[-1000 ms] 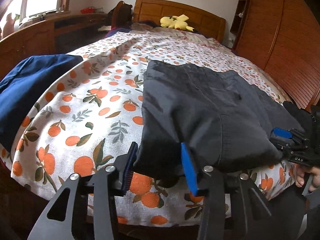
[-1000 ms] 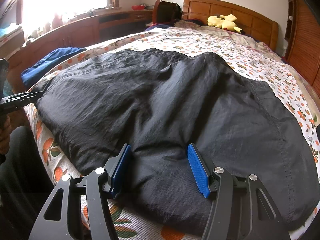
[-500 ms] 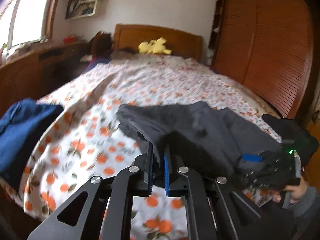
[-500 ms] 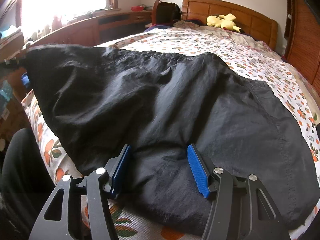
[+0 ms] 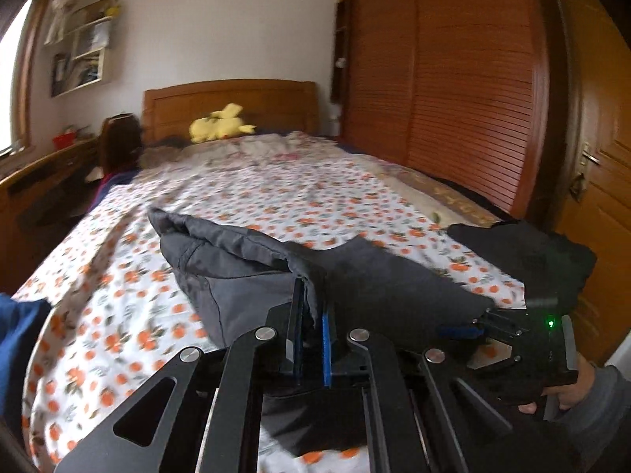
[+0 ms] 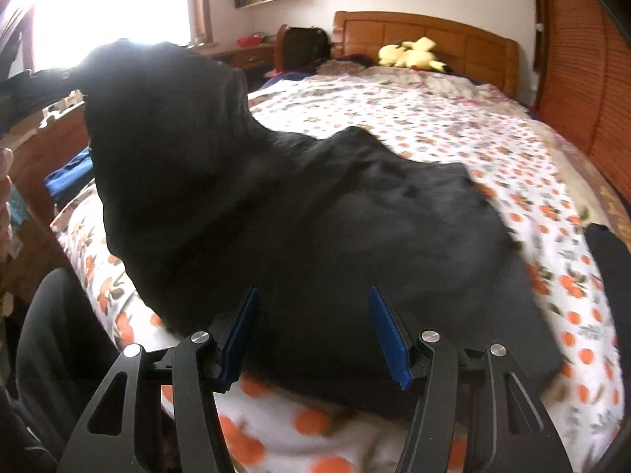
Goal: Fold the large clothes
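The left gripper point(image 5: 313, 329) is clenched on the dark garment's point(image 5: 244, 260) hem, raised above the bed point(image 5: 276, 181). The right gripper point(image 6: 313, 333), jaws released, straddles cloth at six o'clock. Carry the corner toward three o'clock, keeping the fold taut.

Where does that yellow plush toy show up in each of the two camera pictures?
Left wrist view: yellow plush toy upper left of centre, against the headboard.
Right wrist view: yellow plush toy upper right, against the same headboard.
Shared landmark: the wooden headboard.
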`<state>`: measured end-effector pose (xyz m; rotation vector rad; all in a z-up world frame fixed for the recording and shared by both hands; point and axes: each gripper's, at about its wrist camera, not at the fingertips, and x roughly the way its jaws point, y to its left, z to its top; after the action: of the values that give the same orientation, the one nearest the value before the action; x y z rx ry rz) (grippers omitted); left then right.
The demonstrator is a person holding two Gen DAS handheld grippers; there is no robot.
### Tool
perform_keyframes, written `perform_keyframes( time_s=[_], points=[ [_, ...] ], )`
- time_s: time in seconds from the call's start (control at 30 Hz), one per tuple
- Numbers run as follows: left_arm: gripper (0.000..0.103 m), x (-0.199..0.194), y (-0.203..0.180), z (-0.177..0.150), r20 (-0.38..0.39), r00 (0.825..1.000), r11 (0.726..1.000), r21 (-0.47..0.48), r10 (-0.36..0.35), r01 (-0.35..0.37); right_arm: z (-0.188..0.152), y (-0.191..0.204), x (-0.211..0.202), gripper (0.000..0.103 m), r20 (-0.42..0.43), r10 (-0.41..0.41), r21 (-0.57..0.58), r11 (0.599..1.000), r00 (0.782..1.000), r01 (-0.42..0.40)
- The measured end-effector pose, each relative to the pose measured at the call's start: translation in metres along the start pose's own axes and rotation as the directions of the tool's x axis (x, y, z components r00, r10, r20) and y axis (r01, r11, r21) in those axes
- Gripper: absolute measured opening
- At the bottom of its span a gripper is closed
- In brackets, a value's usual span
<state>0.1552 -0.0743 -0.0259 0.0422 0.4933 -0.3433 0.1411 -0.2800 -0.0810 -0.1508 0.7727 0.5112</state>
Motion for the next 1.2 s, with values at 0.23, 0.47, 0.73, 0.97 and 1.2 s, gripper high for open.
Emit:
perform_keyframes(
  time_s=[0.23,0.47,0.73,0.97,1.2],
  points=[
    [0.005,0.049,-0.060,0.008,-0.052,0.995,0.995,0.035,-0.087,0.089,-0.022,-0.055,-0.039,0.055,0.022,-0.078,0.064,0.995,0.997,0.076],
    [0.005,0.103,-0.110,-0.007,-0.145,0.980,0.988,0.063,-0.133,0.144,-0.037,-0.097,-0.069,0.055,0.033,-0.114,0.122,0.987,0.993,0.109],
    [0.013,0.118,-0.110,-0.016,-0.176,0.979,0.991,0.071,-0.102,0.116,-0.042,-0.114,-0.082,0.055,0.060,-0.129,0.147,0.982,0.990,0.119],
    [0.062,0.082,-0.098,-0.007,-0.118,0.988,0.991,0.073,-0.099,0.108,-0.028,-0.103,-0.071,0.055,0.062,-0.116,0.123,0.987,0.991,0.108],
    [0.083,0.052,-0.055,-0.009,-0.069,0.997,0.998,0.036,-0.040,0.042,0.004,-0.071,-0.060,0.055,0.084,-0.086,0.073,0.994,0.993,0.079]
  ],
)
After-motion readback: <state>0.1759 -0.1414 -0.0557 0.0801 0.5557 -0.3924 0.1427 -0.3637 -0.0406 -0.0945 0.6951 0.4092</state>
